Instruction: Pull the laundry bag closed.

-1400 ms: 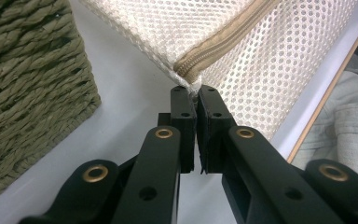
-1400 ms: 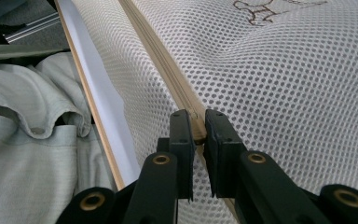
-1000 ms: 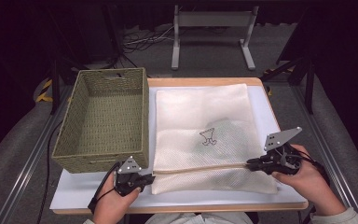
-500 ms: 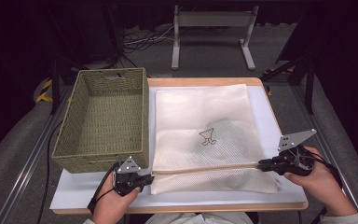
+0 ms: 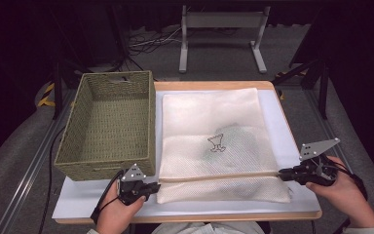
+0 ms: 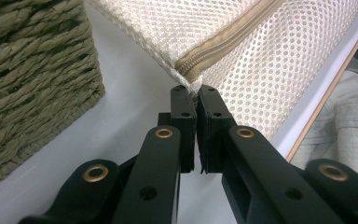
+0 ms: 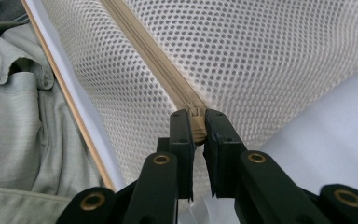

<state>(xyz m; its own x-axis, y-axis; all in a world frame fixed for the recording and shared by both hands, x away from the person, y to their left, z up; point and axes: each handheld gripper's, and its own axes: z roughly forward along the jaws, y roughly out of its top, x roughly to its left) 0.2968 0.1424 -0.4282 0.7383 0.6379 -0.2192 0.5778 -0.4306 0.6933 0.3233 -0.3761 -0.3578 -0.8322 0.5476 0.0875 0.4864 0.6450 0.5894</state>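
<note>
A cream mesh bag (image 5: pixel 214 122) lies flat on the white table top (image 5: pixel 289 131), with something dark showing through its mesh. A tan zipper (image 5: pixel 219 177) runs along its near edge. My left gripper (image 5: pixel 155 185) is shut on the bag's near left corner, at the end of the zipper (image 6: pixel 223 35); in the left gripper view my left gripper (image 6: pixel 194 91) pinches the mesh there. My right gripper (image 5: pixel 282 173) is at the bag's near right corner. In the right gripper view my right gripper (image 7: pixel 196 116) is shut on the tan zipper pull (image 7: pixel 196 127).
A woven olive basket (image 5: pixel 107 122) stands empty at the left of the table, close beside the bag and just beyond my left gripper. A metal stand (image 5: pixel 221 29) is on the floor past the far edge. The table's near edge lies right by both hands.
My right gripper has slid to the right along the zipper line, out to the bag's right corner, with the pull in it. The left gripper and the bag's corner have stayed put.
</note>
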